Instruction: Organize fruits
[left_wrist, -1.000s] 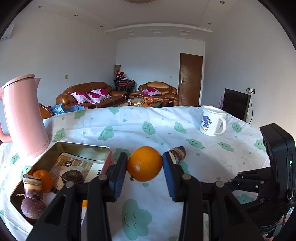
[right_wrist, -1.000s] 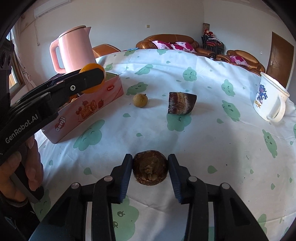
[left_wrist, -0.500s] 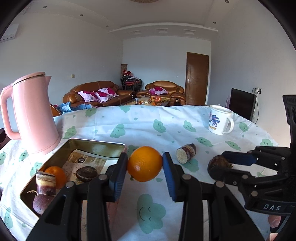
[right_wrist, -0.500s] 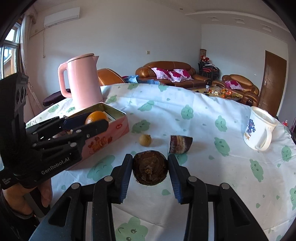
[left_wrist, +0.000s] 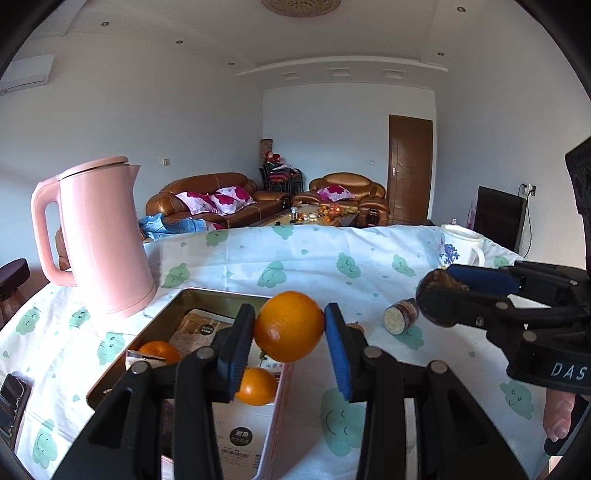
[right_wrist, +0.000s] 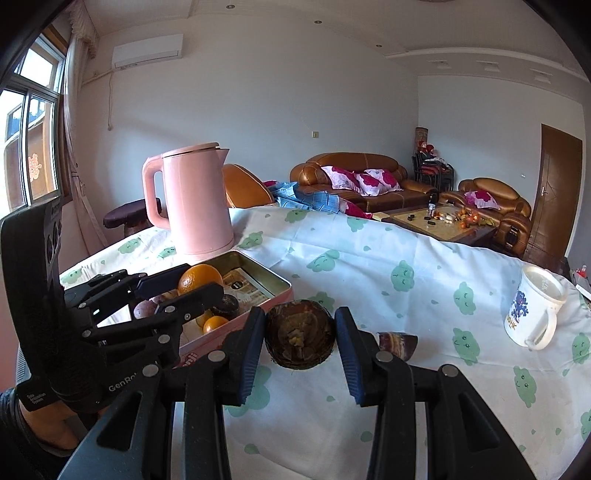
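Note:
My left gripper (left_wrist: 289, 341) is shut on an orange (left_wrist: 288, 325) and holds it above the near right edge of the open pink tin (left_wrist: 207, 295). The tin holds two small oranges (left_wrist: 256, 386) and dark fruits. My right gripper (right_wrist: 300, 341) is shut on a dark brown round fruit (right_wrist: 300, 339), lifted above the table just right of the tin (right_wrist: 258, 264). The right gripper also shows in the left wrist view (left_wrist: 443, 299). A cut brown piece (left_wrist: 400, 319) lies on the cloth between them, also in the right wrist view (right_wrist: 397, 343).
A pink kettle (left_wrist: 98, 236) stands behind the tin at the left. A white mug (right_wrist: 533, 312) stands at the right on the cloud-patterned tablecloth (right_wrist: 369, 258). A small brownish fruit (left_wrist: 355, 326) peeks out behind my left finger. A dark object (left_wrist: 11, 402) lies at the table's left edge.
Both grippers have risen and tilted up with their fruits. The left gripper has moved over the tin's right edge. The right gripper has come closer to the tin.

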